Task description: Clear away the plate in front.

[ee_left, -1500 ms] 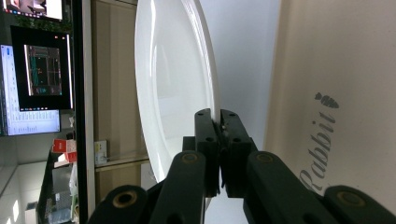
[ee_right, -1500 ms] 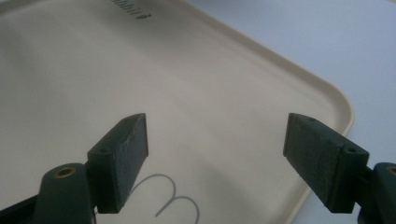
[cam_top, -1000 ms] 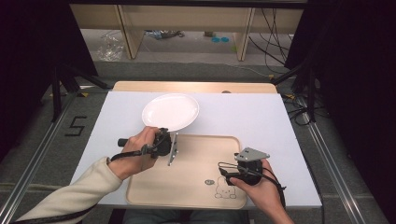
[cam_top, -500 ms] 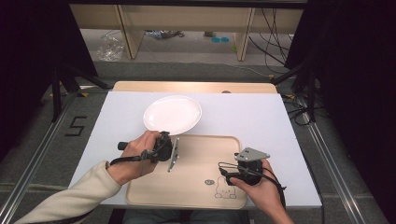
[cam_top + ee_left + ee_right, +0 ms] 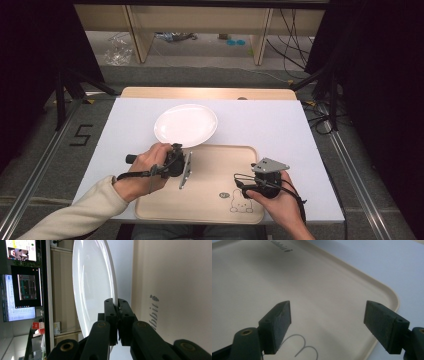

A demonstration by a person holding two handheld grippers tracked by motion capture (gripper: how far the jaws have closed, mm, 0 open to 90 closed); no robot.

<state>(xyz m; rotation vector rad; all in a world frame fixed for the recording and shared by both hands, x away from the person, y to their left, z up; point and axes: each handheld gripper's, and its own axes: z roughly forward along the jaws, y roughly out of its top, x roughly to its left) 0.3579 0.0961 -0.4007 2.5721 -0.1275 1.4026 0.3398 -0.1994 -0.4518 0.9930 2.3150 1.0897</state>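
left gripper view: your left gripper (image 5: 117,307) pinches white plate (image 5: 92,285) by rim, edge-grip suits thin lip (plate beside tray (image 5: 220,200), on table). right gripper (image 5: 327,320) wide, empty, over tray.

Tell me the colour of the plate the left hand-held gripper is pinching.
Plain glossy white plate, clearest in the left gripper view.

A beige tray (image 5: 215,200) with a printed rabbit (image 5: 240,204) lies on the white worktop (image 5: 280,125). Beyond the worktop, wooden shelf legs (image 5: 138,35) stand on the floor, with black cables (image 5: 292,35) trailing to their right.
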